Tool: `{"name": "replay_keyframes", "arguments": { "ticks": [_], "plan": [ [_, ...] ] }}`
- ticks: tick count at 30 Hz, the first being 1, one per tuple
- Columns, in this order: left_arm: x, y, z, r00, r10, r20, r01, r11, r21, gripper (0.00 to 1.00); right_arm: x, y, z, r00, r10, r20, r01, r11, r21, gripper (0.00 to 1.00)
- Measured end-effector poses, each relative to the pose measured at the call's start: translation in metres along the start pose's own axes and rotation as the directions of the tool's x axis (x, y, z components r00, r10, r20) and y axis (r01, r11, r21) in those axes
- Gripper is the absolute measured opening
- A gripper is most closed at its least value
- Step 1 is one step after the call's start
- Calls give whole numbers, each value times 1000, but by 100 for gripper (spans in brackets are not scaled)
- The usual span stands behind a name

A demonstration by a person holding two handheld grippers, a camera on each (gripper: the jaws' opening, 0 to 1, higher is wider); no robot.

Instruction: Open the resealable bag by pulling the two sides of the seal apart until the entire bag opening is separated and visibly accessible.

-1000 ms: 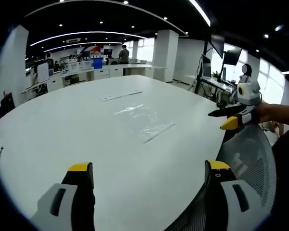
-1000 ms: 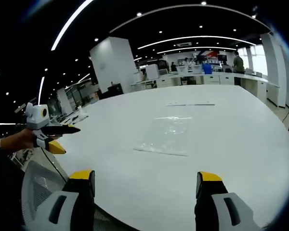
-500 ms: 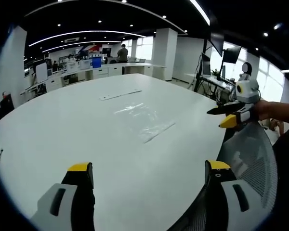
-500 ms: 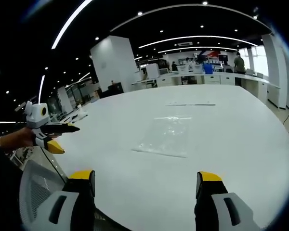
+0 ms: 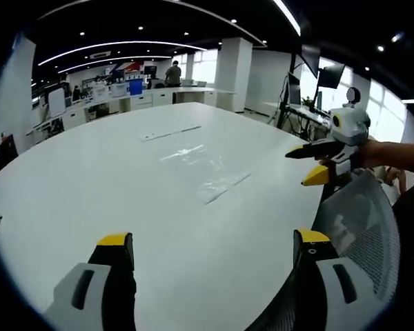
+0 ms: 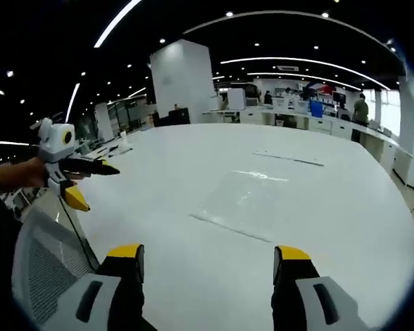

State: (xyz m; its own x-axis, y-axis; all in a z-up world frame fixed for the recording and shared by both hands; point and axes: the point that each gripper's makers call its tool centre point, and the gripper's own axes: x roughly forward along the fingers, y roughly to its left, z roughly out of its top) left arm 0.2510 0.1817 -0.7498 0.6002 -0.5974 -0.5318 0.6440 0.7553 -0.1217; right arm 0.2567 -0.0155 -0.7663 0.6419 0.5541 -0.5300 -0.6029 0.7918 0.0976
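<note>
A clear resealable bag [image 5: 203, 169] lies flat on the white table [image 5: 90, 193], its seal strip [image 5: 224, 187] along the nearer edge. My left gripper [image 5: 212, 240] is open, well short of the bag, nothing between its yellow-tipped jaws. The right gripper [image 5: 301, 164] comes in from the right in a hand, open, over the table's edge. In the right gripper view the bag [image 6: 252, 203] lies ahead of my open right gripper [image 6: 208, 253]. The left gripper [image 6: 96, 186] hangs open at the left, beside the table [image 6: 159, 172].
A thin pale strip [image 5: 169, 132] [image 6: 288, 159] lies on the table beyond the bag. A mesh chair back [image 5: 359, 227] [image 6: 41, 255] stands against the table's near edge. Desks, a pillar [image 6: 186, 83] and a standing person [image 5: 174, 72] are far behind.
The right gripper has risen a little and moved in over the table's edge, and its view has swung. The left gripper has barely moved. The bag lies as before.
</note>
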Motion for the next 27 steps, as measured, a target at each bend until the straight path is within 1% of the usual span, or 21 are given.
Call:
{"name": "replay_keyframes", "arguments": {
  "ticks": [2,7,9,10,12,15,18,21,23,27],
  "plan": [
    [1,0,0,1000,-3,-2,3,1000,-1,94,7,1,0,1000,14,-20,-15,999,-31,75],
    [3,-1,-3,1000,-10,-7,10,1000,-5,94,24,0,4,999,34,-30,-35,998,-56,69],
    [4,-2,-3,1000,-15,-6,15,1000,-6,94,29,1,7,998,52,-26,-53,998,-46,67],
    [5,-3,-4,1000,-22,-10,22,1000,-3,94,33,4,9,997,79,-13,-80,996,-26,67],
    [6,-4,-5,999,-31,-12,31,1000,1,94,38,5,9,996,93,-13,-93,995,-25,66],
    [6,-5,-5,999,-40,-13,40,999,2,94,49,6,8,993,105,-44,-108,992,-67,62],
    [6,-6,-6,999,-44,-15,44,999,3,94,57,6,10,992,114,-51,-118,989,-86,60],
    [7,-7,-7,999,-51,-20,51,999,8,94,65,8,9,989,125,-75,-133,984,-116,59],
    [8,-9,-8,998,-59,-19,59,998,7,94,71,7,8,987,129,-93,-142,978,-151,58],
    [9,-12,-11,998,-64,-27,64,998,10,94,82,9,11,985,140,-104,-157,972,-178,54]
  ]
}}
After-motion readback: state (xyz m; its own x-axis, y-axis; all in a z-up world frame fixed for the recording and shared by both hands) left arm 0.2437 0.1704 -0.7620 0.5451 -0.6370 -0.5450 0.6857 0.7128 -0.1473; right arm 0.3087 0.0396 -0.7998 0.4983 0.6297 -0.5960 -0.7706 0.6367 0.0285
